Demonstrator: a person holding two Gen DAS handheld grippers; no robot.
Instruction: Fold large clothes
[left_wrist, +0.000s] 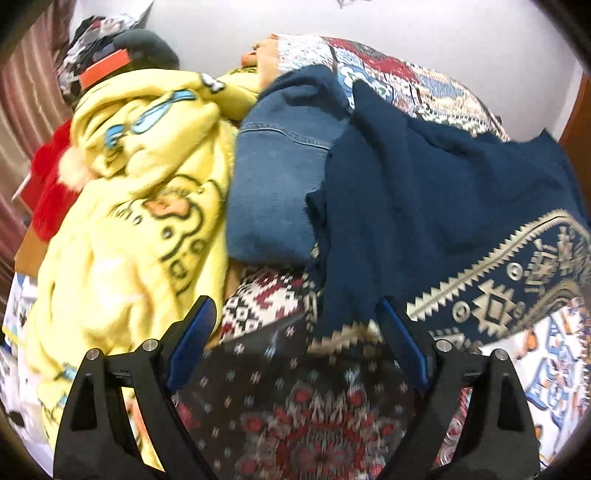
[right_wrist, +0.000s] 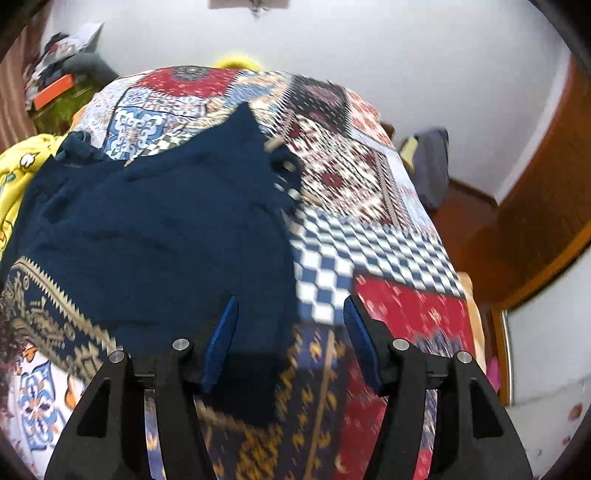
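A large navy garment (left_wrist: 436, 206) with a beige geometric border lies spread on the patchwork bed cover (left_wrist: 391, 74). It also shows in the right wrist view (right_wrist: 155, 236). My left gripper (left_wrist: 295, 314) is open and empty, just above the garment's near left edge and the cover. My right gripper (right_wrist: 290, 314) is open and empty, over the garment's near right edge, its left finger (right_wrist: 221, 339) above the navy cloth. The frames are blurred with motion.
Folded blue jeans (left_wrist: 273, 184) lie left of the navy garment. A yellow cartoon-print blanket (left_wrist: 140, 206) and red cloth (left_wrist: 51, 184) pile further left. The bed cover (right_wrist: 369, 240) drops off at the right to a wooden floor (right_wrist: 480, 236). White wall behind.
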